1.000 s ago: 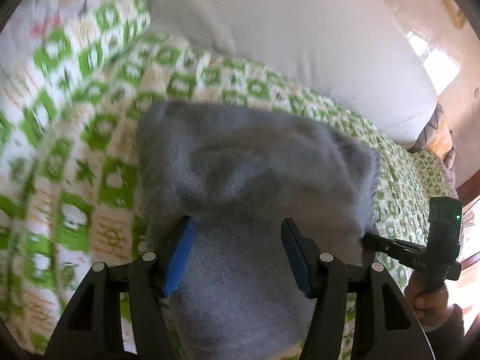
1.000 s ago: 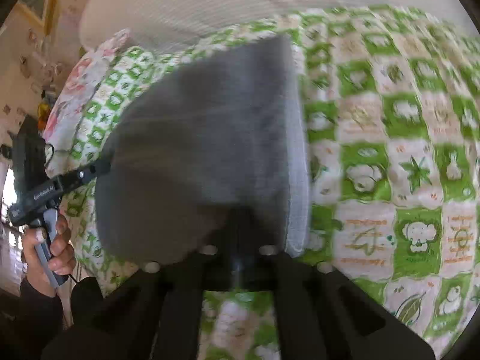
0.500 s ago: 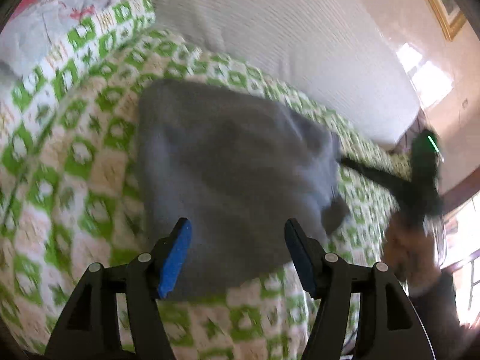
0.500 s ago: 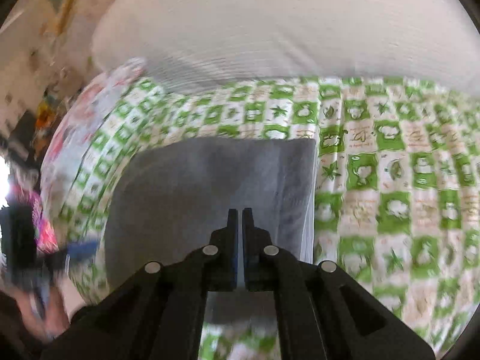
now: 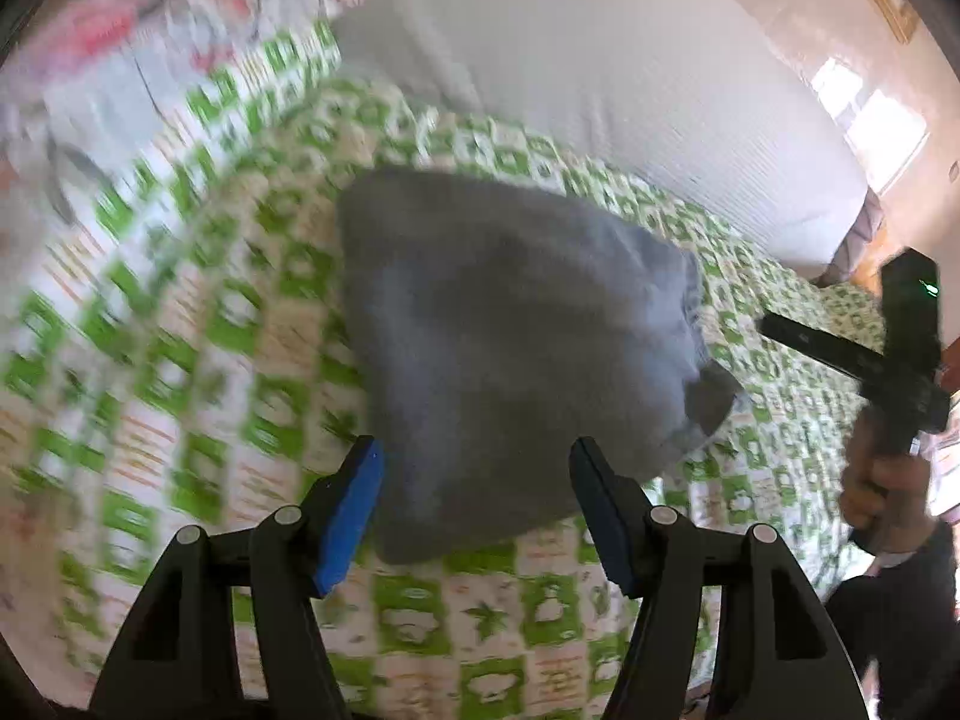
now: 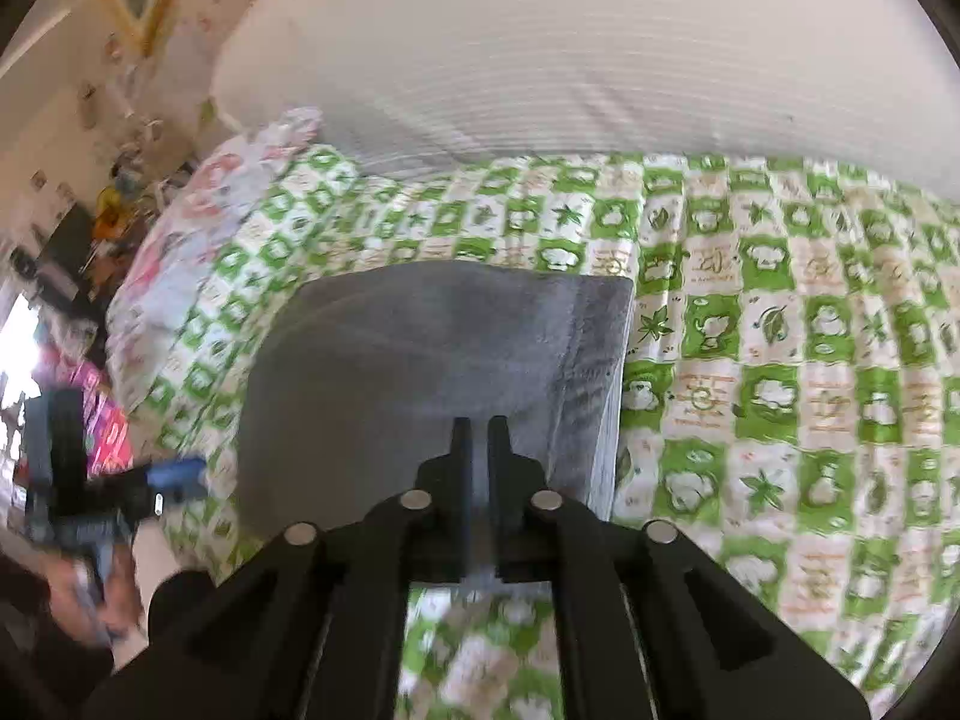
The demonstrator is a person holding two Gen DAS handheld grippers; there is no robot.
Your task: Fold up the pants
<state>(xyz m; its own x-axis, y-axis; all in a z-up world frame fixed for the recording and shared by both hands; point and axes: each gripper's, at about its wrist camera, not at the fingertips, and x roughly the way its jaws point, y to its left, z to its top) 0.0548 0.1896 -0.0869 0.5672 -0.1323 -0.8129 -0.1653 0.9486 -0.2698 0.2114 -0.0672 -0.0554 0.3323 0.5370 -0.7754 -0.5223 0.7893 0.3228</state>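
Here, at the far left of the left wrist view, a blurred floral pink-and-white pillow lies at the bed's head corner, on the bed's green-and-white checked cotton quilt. Beside it, toward the right, a big white ribbed bolster runs along the bed's far edge. In the middle of the quilt lies the folded grey fleece pants, a squarish bundle with one loose corner sticking out at its right side. The left gripper hangs above the bundle's near edge; its jaws have just been opening and stand spread wide, the blue pads clear of the cloth, with nothing pinched between them. At the right edge of this view, a hand in a dark sleeve holds the black right gripper up over the quilt, apart from the pants.

In the right wrist view, the left gripper's blue-padded tip shows blurred at the far left, near the bed's side edge. Rightward, the pants fill the centre, their stitched hems stacked along the right side of the bundle. The right gripper's jaws have just been opening: a narrow slit parts them, and no cloth sits between them, the pants lying below. To the right the quilt stretches bare to the bed's far side.
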